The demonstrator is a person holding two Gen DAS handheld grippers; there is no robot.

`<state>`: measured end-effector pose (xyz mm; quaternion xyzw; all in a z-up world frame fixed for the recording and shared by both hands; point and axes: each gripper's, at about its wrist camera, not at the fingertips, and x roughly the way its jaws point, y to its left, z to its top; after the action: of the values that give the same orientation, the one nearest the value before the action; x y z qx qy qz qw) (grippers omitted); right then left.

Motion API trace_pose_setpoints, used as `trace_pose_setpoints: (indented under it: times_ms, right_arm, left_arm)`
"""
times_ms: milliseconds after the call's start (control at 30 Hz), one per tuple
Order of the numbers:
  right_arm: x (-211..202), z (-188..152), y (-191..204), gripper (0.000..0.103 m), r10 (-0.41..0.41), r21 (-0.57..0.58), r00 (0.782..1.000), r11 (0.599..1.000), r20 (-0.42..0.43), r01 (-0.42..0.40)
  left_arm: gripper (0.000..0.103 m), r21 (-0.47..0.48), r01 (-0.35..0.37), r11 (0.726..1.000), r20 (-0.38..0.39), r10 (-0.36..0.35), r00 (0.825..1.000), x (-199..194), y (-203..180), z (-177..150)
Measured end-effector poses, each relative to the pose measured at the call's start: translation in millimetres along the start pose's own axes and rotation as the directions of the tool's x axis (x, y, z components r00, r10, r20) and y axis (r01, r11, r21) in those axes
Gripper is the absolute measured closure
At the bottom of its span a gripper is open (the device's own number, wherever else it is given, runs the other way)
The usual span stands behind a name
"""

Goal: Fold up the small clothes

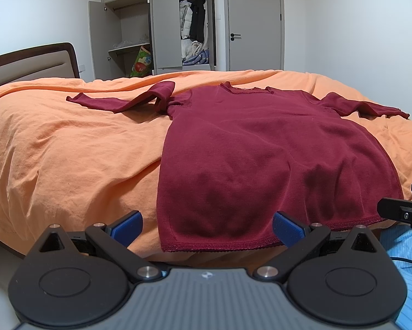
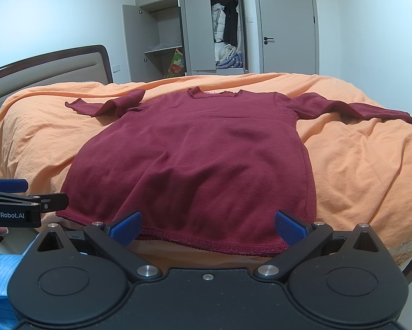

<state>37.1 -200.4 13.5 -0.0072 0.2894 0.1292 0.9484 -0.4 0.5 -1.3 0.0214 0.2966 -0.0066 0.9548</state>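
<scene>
The left gripper [image 1: 207, 228] and right gripper [image 2: 208, 228] were held with fingers wide apart, empty, at the hem of the shirt [image 2: 195, 159]. The shirt was spread flat on the orange bedcover [image 1: 68, 151]; one sleeve was bunched. An open wardrobe [image 2: 184, 27] was seen behind.

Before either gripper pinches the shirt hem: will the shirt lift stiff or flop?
Likely floppy: the shirt drapes over the bed edge and follows the orange cover's bumps. Probably light, since its sleeve lies buckled in soft folds. A pinch at one hem corner would probably let the rest sag and drag, so both open grippers may be needed.
</scene>
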Motion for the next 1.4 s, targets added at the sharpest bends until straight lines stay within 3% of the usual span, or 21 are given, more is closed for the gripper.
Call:
trace_pose_setpoints:
  times_ms: [433, 600, 733, 867, 1133, 1400]
  right_arm:
    - [8, 10, -4, 0.000, 0.010, 0.003, 1.000, 1.000, -0.022, -0.010]
    - [9, 26, -10, 0.000, -0.028, 0.005, 0.999, 1.000, 0.018, 0.028]
    - [19, 47, -19, 0.000, -0.052, 0.028, 0.997, 0.998, 0.053, 0.051]
    - [35, 69, -33, 0.000, -0.130, 0.063, 0.987, 0.990, 0.089, 0.125]
    - [79, 100, -69, 0.000, -0.197, 0.074, 0.978, 0.979, 0.072, 0.192]
    - [128, 112, -111, 0.000, -0.242, 0.125, 0.970, 0.963, 0.011, 0.239]
  left_arm:
    - [0.000, -0.002, 0.006, 1.000, -0.023, -0.006, 1.000, 8, 2, 6]
    - [0.000, 0.009, -0.014, 1.000, -0.031, 0.014, 0.999, 18, 0, 14]
    - [0.000, 0.004, -0.013, 1.000, -0.035, 0.014, 0.999, 34, -4, 33]
    - [0.000, 0.010, -0.014, 1.000, -0.008, 0.014, 1.000, 59, -17, 66]
    - [0.000, 0.036, 0.013, 0.999, 0.038, -0.014, 0.999, 104, -48, 127]
    - [0.000, 0.030, 0.067, 0.997, 0.021, -0.067, 0.998, 168, -77, 165]
